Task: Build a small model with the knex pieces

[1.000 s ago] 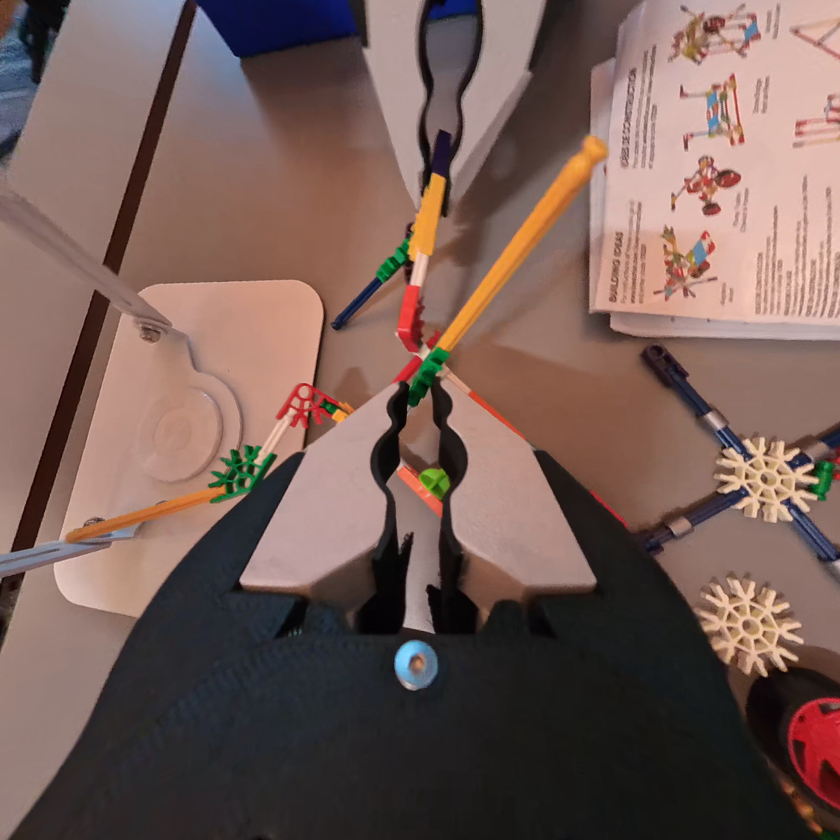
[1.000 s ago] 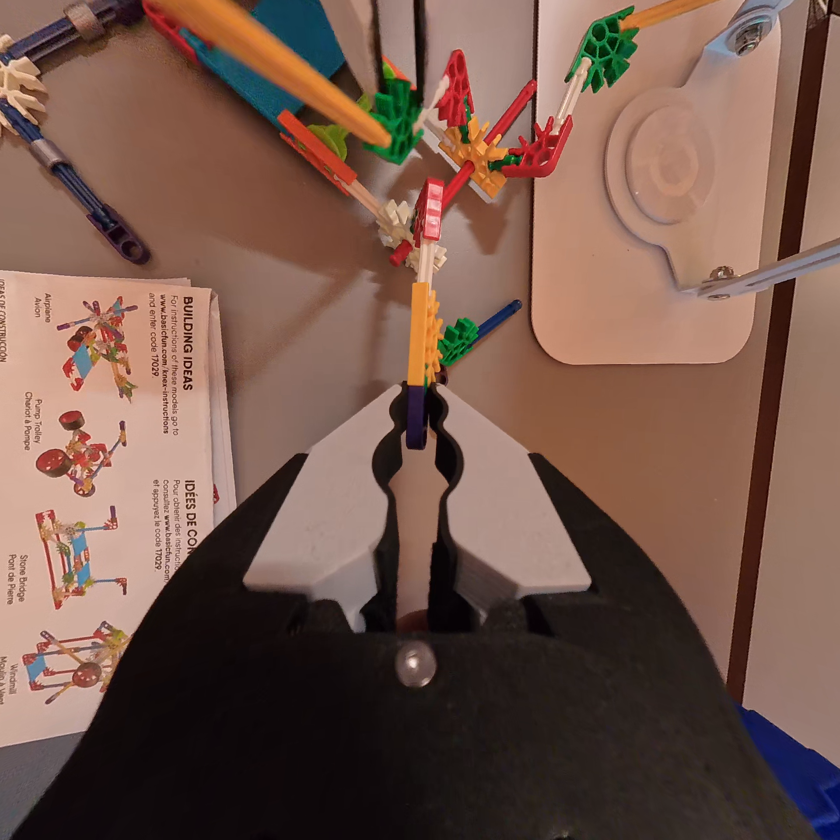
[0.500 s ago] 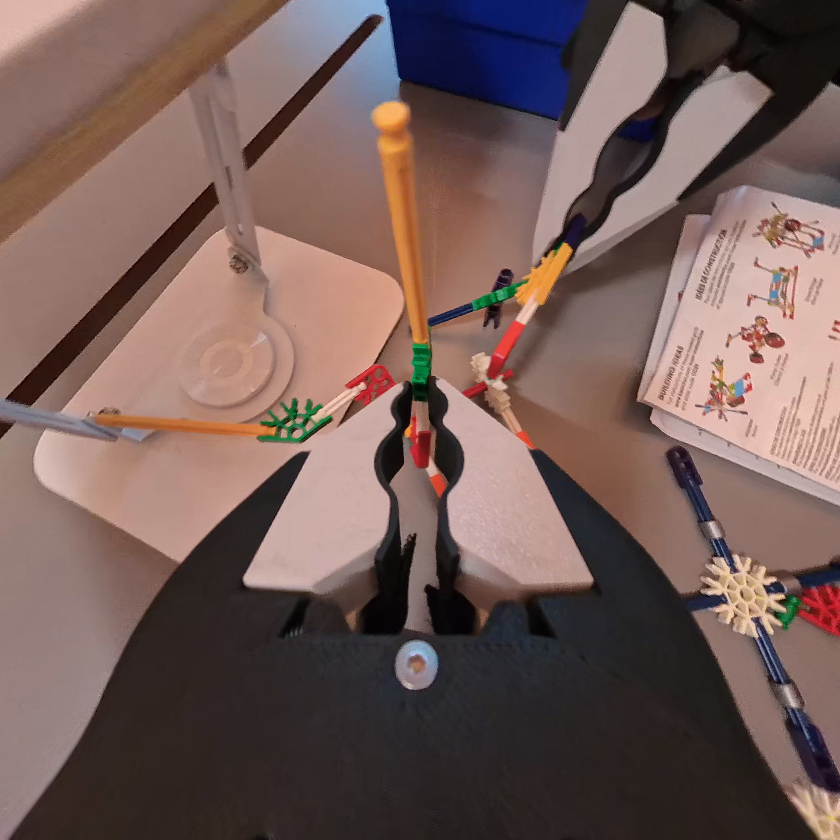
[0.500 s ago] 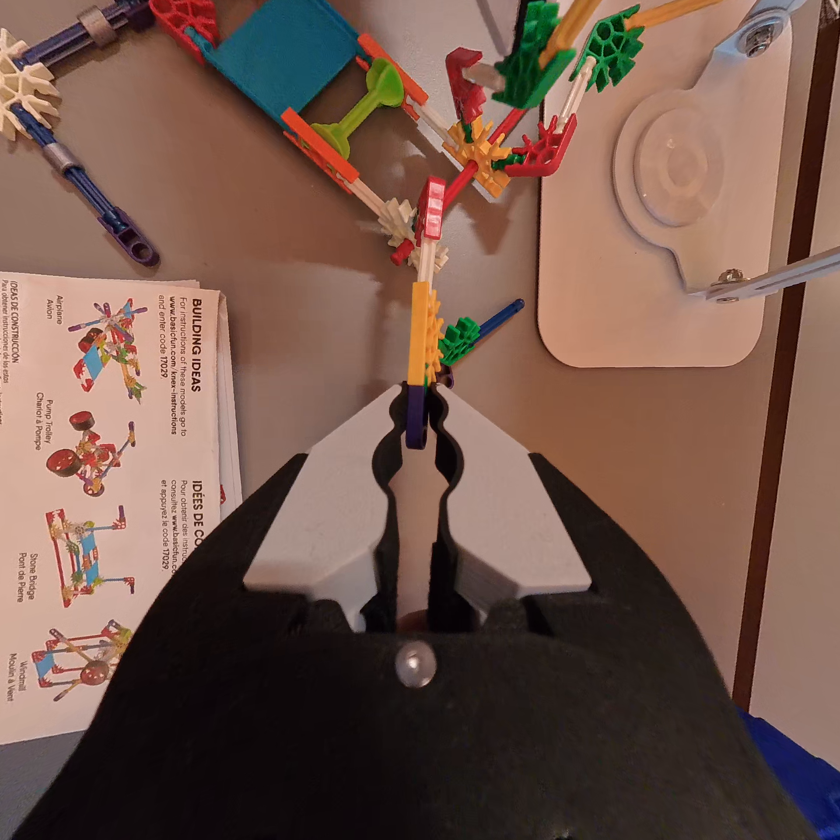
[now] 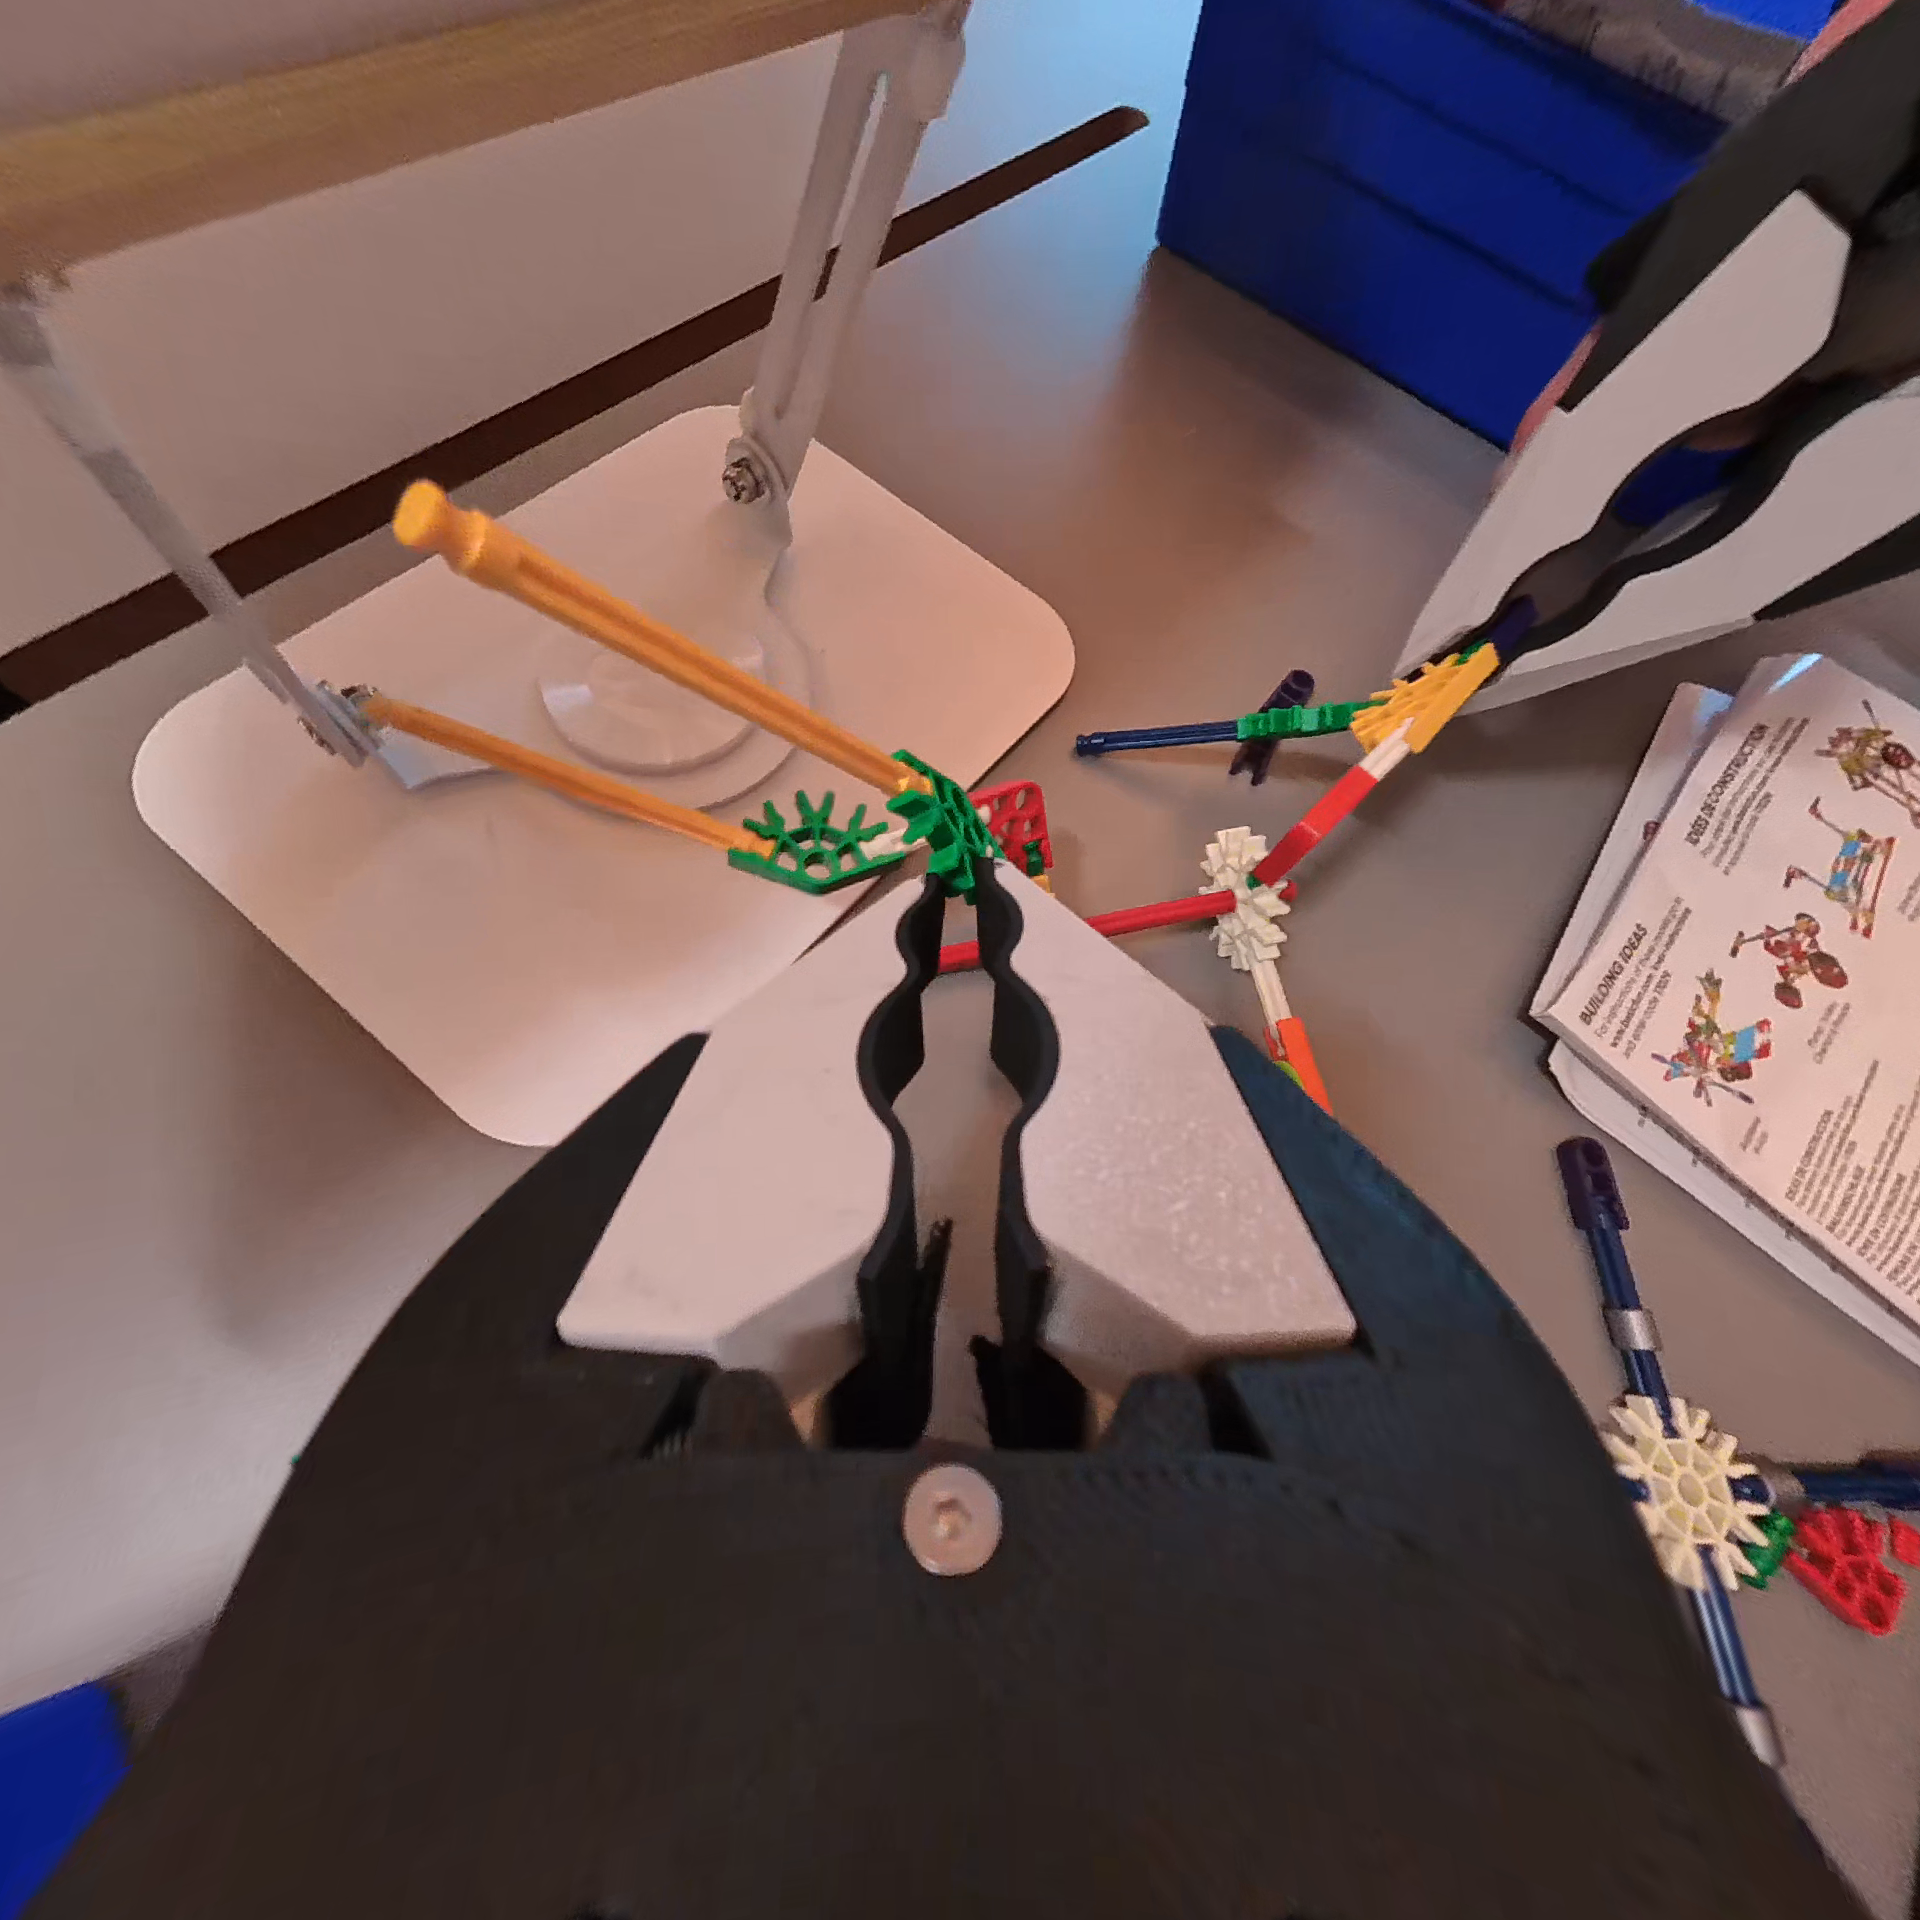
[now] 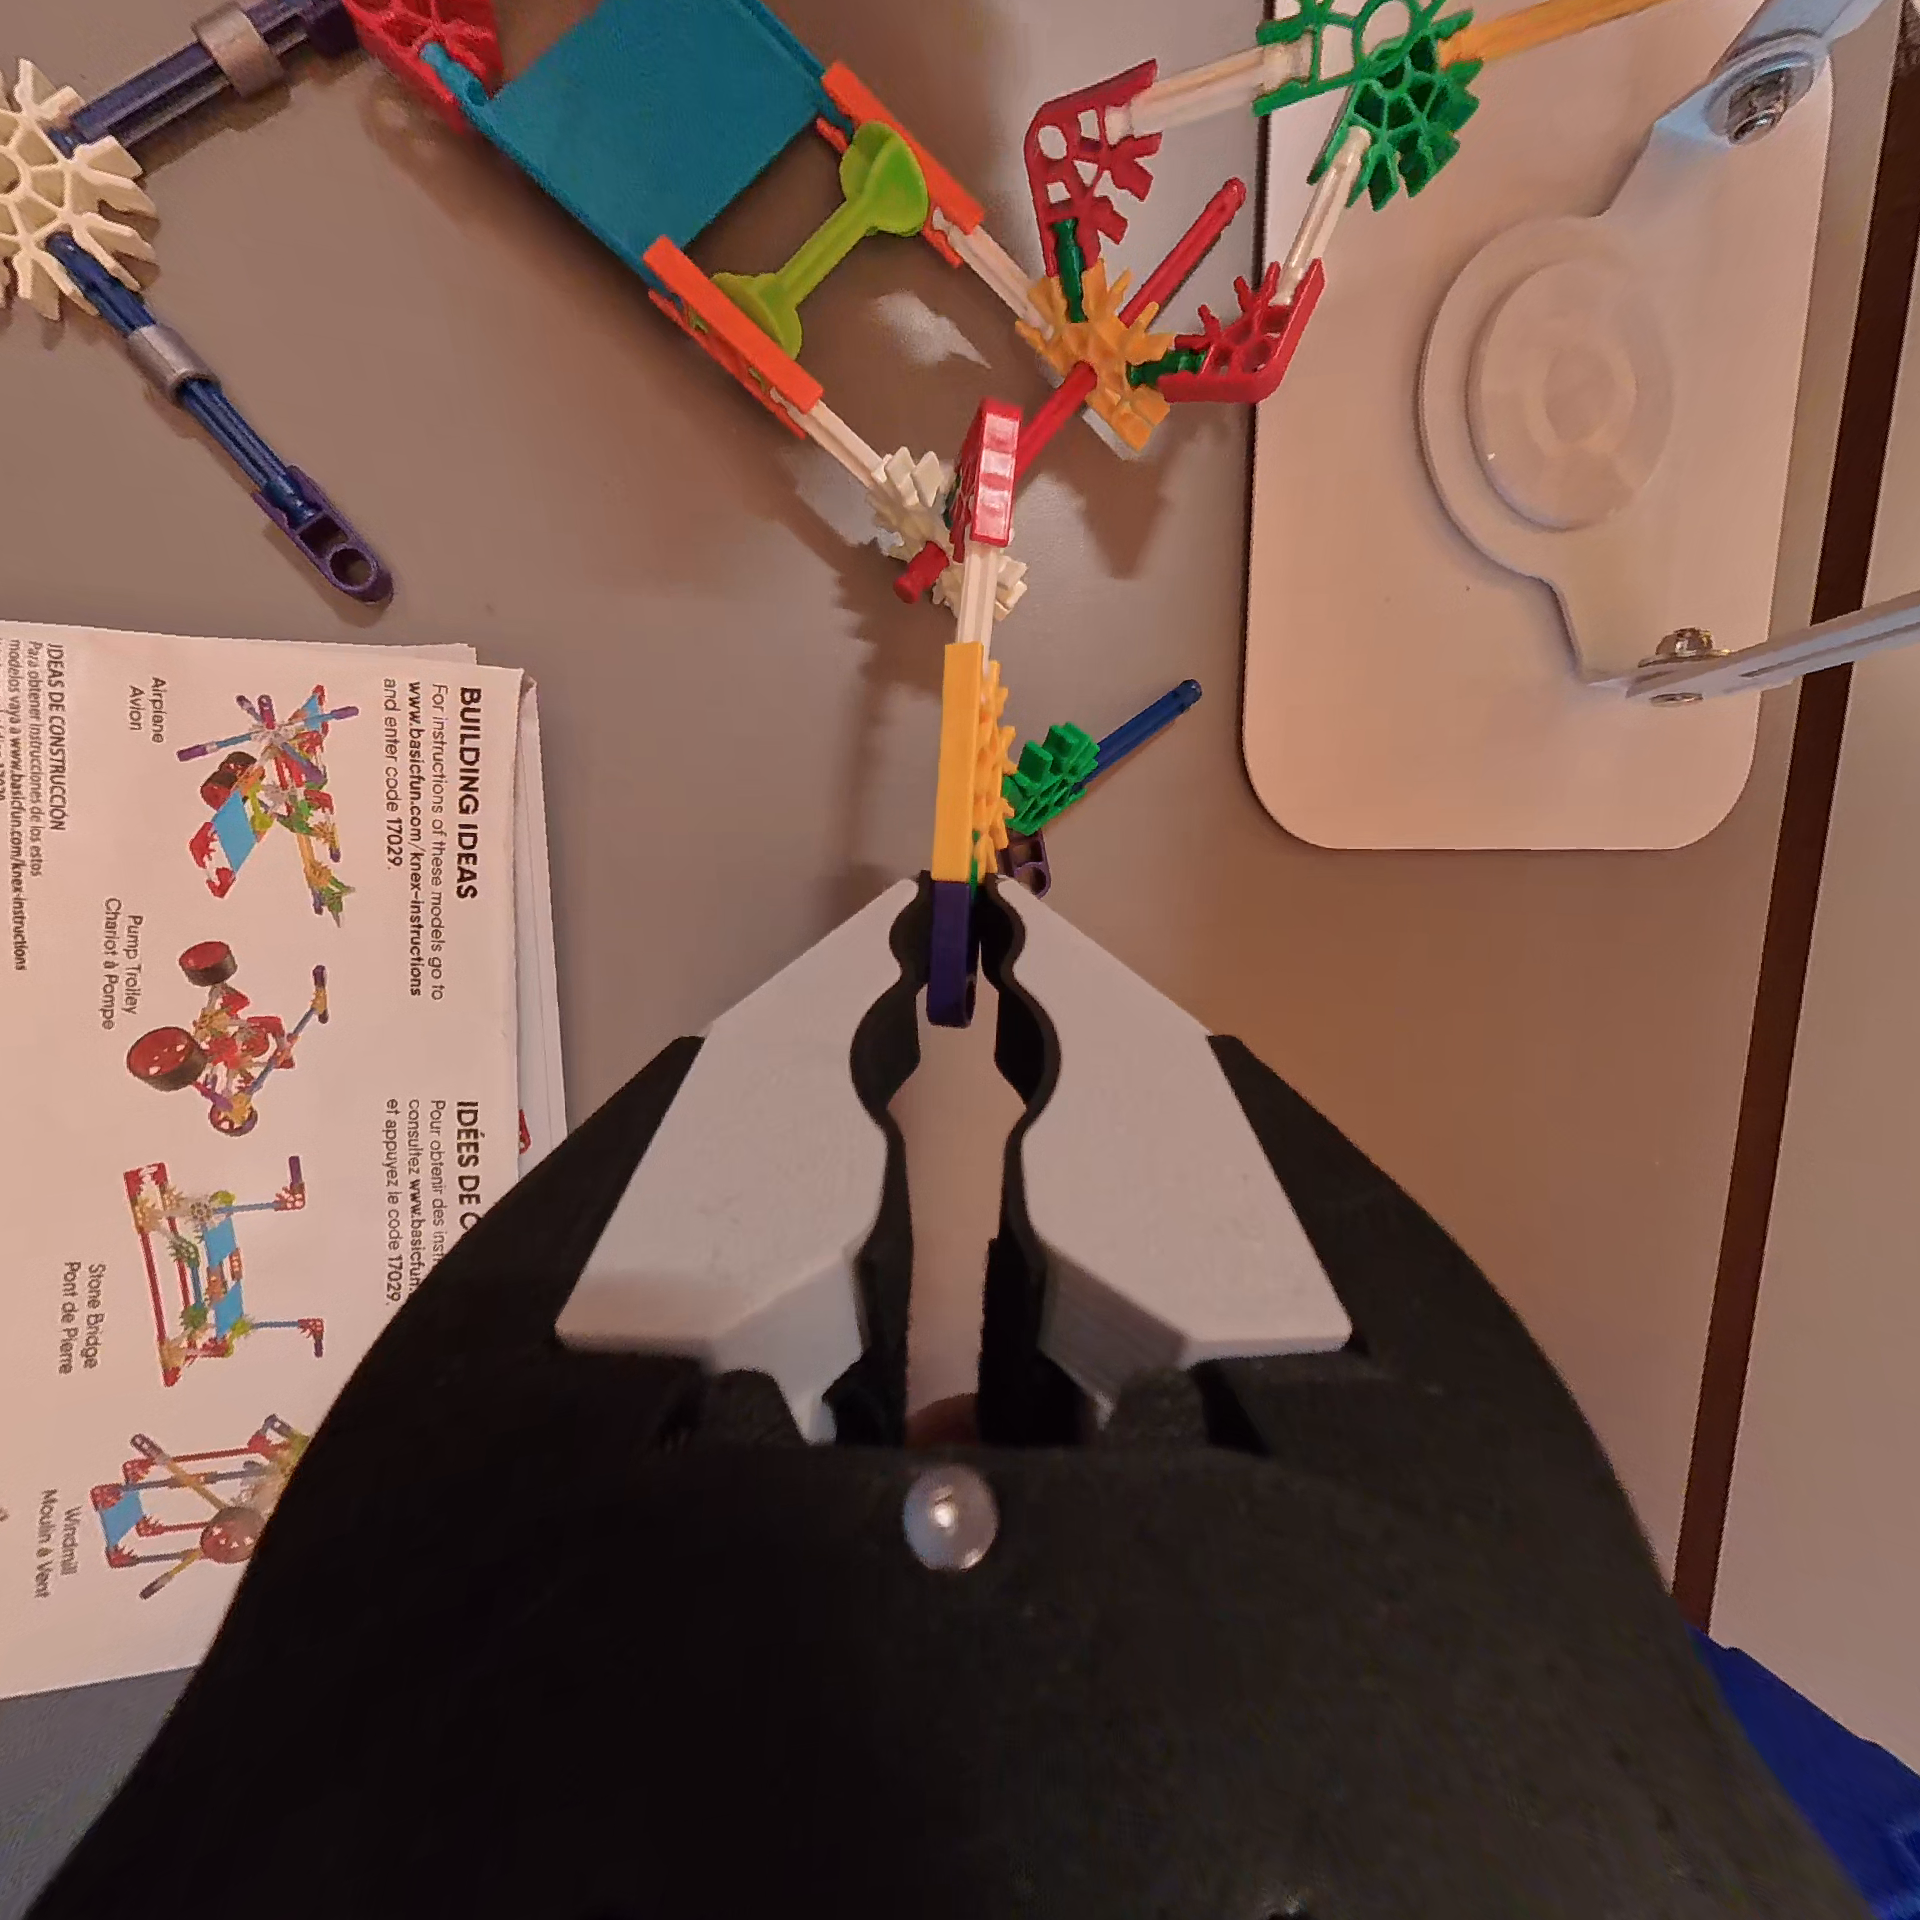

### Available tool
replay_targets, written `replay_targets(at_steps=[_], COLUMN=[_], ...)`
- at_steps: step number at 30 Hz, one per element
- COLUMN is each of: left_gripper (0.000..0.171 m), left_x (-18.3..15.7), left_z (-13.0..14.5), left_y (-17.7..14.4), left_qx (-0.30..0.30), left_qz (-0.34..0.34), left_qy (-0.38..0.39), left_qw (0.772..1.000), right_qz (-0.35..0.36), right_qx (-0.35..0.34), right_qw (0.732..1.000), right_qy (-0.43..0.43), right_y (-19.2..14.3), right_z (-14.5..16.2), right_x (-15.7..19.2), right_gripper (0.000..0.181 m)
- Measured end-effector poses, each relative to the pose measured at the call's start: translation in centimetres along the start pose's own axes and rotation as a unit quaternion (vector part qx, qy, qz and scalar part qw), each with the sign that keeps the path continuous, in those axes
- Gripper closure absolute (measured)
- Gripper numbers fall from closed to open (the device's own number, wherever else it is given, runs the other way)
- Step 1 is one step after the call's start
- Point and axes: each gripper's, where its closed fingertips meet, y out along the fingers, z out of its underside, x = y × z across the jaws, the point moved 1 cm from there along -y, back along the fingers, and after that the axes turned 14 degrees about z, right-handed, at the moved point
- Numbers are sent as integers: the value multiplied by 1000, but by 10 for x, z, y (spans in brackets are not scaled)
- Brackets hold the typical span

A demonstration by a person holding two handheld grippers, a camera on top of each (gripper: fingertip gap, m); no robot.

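My left gripper [image 5: 956,883] is shut on a green connector [image 5: 948,826] that carries a long yellow rod [image 5: 644,634] pointing up and left. It is pressed against a second green connector [image 5: 816,844] with its own yellow rod [image 5: 551,774], part of a colourful rod-and-connector model. My right gripper [image 6: 956,888] is shut on a dark purple piece [image 6: 951,956] at the model's other end, below a yellow connector [image 6: 966,758] and a green connector [image 6: 1049,774]. The right gripper also shows in the left wrist view [image 5: 1507,634]. The model's teal panel [image 6: 644,125] and lime spool [image 6: 831,249] lie on the table.
A white stand base [image 5: 623,935] with metal arms lies under the yellow rods; it also shows in the right wrist view [image 6: 1507,727]. An instruction booklet [image 5: 1766,935] [image 6: 260,1039], a blue bin [image 5: 1403,208] and a blue-rod assembly with white snowflake connectors [image 5: 1683,1496] [image 6: 62,197] lie around. The gap from one gripper's tips to the other's is roughly 15 cm.
My left gripper swung its green connector and yellow rod from upright to leaning left, next to the other yellow rod over the white base. My right gripper kept still.
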Motion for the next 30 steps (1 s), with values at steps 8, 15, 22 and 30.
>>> replay_targets(at_steps=[8, 15, 22, 30], left_gripper=[169, 170, 169, 160], left_x=[11, 15, 16, 16], left_z=[9, 15, 18, 17], left_y=[-2, -1, -2, -8], left_qx=[15, 38, 54, 59], left_qz=[-15, -26, -32, -31], left_qy=[-20, -8, 7, 17], left_qw=[1000, 999, 998, 998], right_qz=[-1, -1, 0, 1], right_qx=[0, 2, 2, 1], right_qw=[1000, 1000, 1000, 1000], right_qy=[1, 0, -1, -1], right_y=[0, 0, 0, 0], right_z=[0, 1, 1, 1], right_x=[0, 0, 0, 0], right_gripper=[176, 176, 176, 176])
